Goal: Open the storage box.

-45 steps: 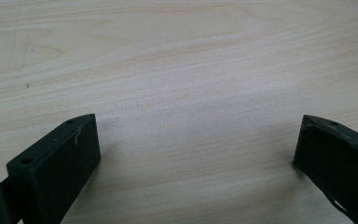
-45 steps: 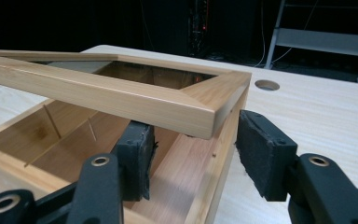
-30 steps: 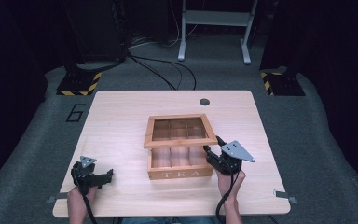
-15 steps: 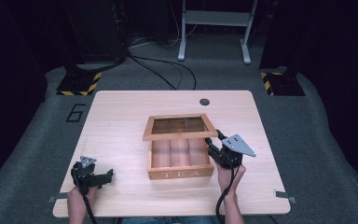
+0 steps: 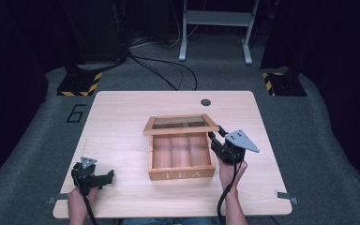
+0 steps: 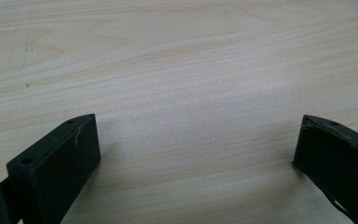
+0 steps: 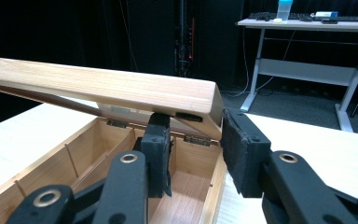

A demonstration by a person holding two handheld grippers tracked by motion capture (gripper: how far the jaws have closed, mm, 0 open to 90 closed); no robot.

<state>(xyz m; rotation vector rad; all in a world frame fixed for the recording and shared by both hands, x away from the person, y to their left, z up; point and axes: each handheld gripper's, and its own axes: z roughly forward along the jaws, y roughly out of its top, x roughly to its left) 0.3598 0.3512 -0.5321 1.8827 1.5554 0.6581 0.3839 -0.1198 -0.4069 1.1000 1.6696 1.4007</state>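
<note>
- Left gripper [image 5: 104,177]: parked on the table [image 5: 122,122] near its front left corner, jaws spread wide, nothing between them, only bare wood visible in the left gripper view.
- Tea box [image 5: 182,174]: sits at table centre, "TEA" on front wall, three empty compartments visible.
- Lid [image 5: 180,124]: wood frame with clear pane, hinged at back, raised partway.
- Handling, by judgement: rigid, light, smooth wood; pane likely fragile; box could slide if pushed.
- Best hold: solid frame corner or edge, never the pane.
- Right gripper [image 7: 193,140]: at lid's front right corner, one jaw under the frame, one outside it, closed around the corner.
</note>
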